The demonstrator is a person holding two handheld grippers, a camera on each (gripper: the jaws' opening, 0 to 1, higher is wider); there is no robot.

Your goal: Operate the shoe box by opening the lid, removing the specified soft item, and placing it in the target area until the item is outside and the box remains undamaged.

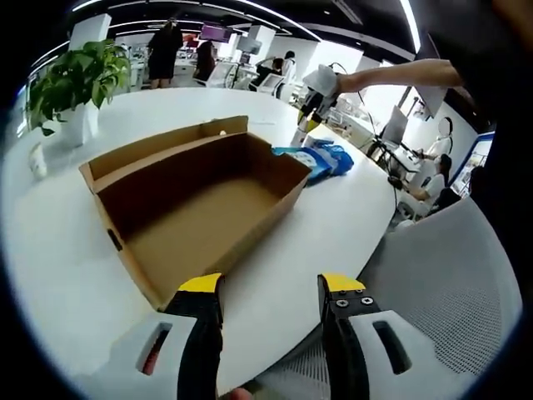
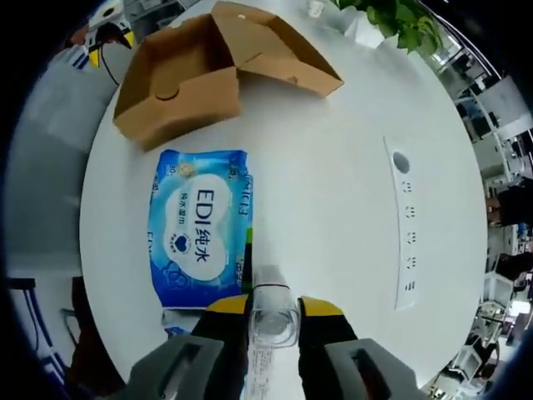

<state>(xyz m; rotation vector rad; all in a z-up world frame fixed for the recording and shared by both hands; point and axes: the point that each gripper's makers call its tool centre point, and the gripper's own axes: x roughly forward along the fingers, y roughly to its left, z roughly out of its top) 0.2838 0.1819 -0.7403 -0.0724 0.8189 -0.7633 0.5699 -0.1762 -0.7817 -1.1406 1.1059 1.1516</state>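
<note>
The brown cardboard shoe box (image 1: 200, 208) lies open and empty on the white round table (image 1: 50, 250), its lid (image 1: 166, 142) folded back on the far side. My left gripper (image 1: 269, 287) hovers open at the box's near corner, holding nothing. A blue wet-wipes pack (image 1: 321, 158) lies on the table beyond the box. In the right gripper view the pack (image 2: 200, 225) lies flat between the box (image 2: 179, 92) and my right gripper (image 2: 274, 307), which is shut on a clear plastic item (image 2: 275, 321). The right gripper (image 1: 310, 117) hangs above the pack, held by a person's arm.
A potted plant (image 1: 79, 83) stands at the table's far left. A white socket strip (image 2: 404, 225) is set into the tabletop. A grey mesh chair (image 1: 450, 283) stands at the table's edge. People stand in the background.
</note>
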